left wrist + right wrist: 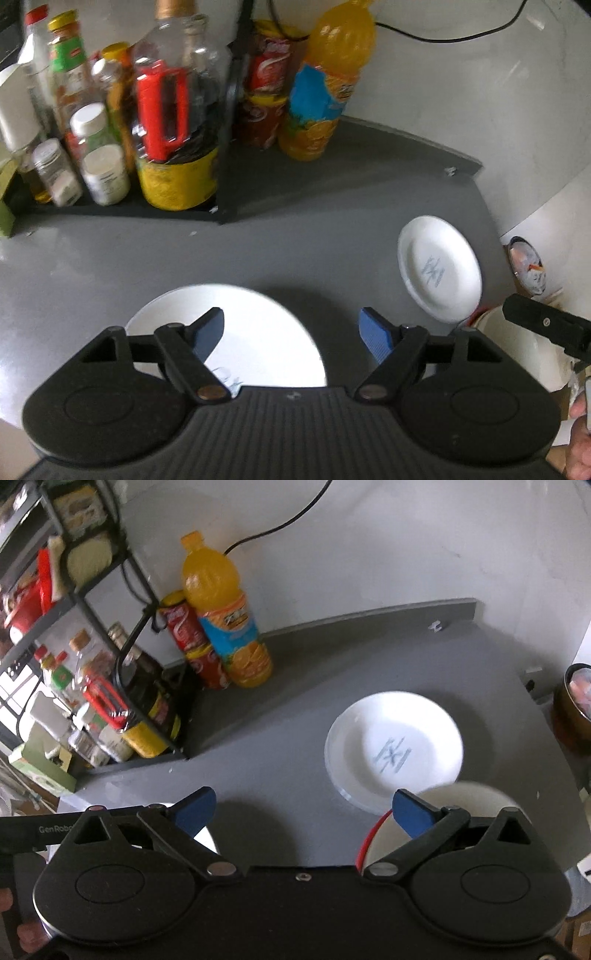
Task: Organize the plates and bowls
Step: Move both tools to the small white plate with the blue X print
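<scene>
Both my tongs hang apart, gripping nothing. Left gripper (291, 325) hovers over the large white plate (258, 332) at the near edge of the grey counter (295, 240). Right gripper (303, 808) sits above bare counter, beside a red-rimmed white bowl (461, 797) and the smaller plates (395, 746), seemingly 2 stacked. I judge gathering is barely begun. Next: lower onto 1 thin, glossy rim; glazed, likely slippery.
</scene>
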Tool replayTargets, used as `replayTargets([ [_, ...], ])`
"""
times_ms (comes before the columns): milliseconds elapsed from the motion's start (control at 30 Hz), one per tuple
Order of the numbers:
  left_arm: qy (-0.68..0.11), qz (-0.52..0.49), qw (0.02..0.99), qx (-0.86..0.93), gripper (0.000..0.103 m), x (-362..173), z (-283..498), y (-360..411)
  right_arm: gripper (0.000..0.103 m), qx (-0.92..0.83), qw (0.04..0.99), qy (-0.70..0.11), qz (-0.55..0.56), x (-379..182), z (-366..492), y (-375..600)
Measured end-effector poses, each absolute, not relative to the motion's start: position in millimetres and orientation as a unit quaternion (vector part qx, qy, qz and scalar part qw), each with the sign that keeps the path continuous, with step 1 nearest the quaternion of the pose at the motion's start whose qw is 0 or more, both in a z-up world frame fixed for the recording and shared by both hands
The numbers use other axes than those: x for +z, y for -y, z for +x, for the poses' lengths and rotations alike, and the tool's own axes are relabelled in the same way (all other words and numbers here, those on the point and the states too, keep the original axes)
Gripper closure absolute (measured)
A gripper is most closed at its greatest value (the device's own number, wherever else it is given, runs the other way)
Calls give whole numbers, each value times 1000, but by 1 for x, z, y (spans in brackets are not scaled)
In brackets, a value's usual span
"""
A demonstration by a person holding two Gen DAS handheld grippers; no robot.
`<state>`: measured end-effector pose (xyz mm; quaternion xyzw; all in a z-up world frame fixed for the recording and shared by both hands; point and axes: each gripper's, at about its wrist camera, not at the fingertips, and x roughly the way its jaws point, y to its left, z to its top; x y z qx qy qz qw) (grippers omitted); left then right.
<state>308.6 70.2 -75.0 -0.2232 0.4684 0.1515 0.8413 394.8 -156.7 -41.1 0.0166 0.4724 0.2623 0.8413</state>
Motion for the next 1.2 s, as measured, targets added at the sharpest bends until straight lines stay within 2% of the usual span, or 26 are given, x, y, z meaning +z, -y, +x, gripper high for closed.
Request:
replayTargets([
  [667, -469, -264, 833, 131, 25, -96, 426, -17, 2, 251, 820, -514, 20, -87, 523, 225],
  [733, -476, -276, 824, 134, 25, -105, 437, -14, 7, 253, 812, -525, 14, -96, 535, 229],
  [867, -484, -316, 804, 138, 31, -132, 454, -12, 25, 252, 793, -554, 16, -117, 559, 240],
  [1033, -494, -344, 785, 144, 49, -162, 468, -4, 37, 250, 775, -581, 13, -145, 578, 251],
  [1100, -497, -353, 779, 150, 56, -173, 473, -2, 49, 250, 765, -594, 15, -158, 585, 253],
  [1200, -501, -363, 771, 154, 64, -185, 478, 1, 60, 256, 751, -608, 25, -173, 593, 255],
])
